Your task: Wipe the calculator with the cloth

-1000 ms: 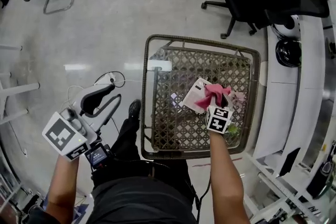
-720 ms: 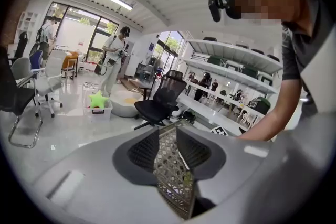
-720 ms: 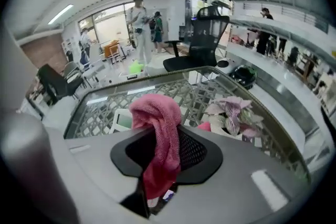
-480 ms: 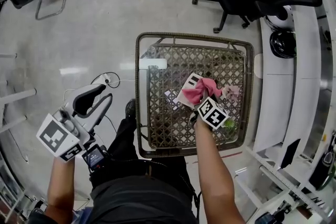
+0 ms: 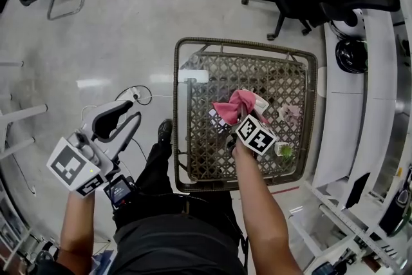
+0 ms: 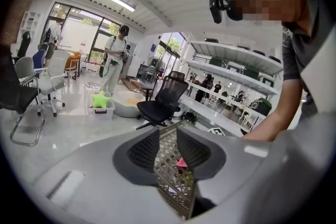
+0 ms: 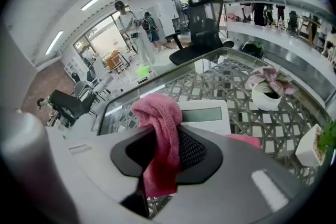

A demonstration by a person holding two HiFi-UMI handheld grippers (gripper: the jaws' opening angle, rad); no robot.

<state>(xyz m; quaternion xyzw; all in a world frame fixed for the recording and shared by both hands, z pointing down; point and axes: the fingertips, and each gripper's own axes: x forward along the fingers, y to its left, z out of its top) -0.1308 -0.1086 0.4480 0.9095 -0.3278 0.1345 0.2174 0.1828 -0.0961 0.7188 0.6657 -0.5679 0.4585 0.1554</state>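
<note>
left tool [image 6: 167, 140]: jaws apart, held low | right tool [image 7: 167, 141]: tilted down, jaws clamping cloth [image 7: 157, 110]

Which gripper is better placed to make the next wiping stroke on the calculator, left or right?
Right. The right gripper has its jaws shut on the pink cloth, right at the calculator. The left gripper is empty, jaws apart, held beside the table.

Of the calculator [image 7: 207, 124] we get only top edge and display; cloth [image 7: 160, 118] and right gripper [image 7: 165, 152] hide its keys. Potted plant [image 7: 311, 148] cut off at right edge.
</note>
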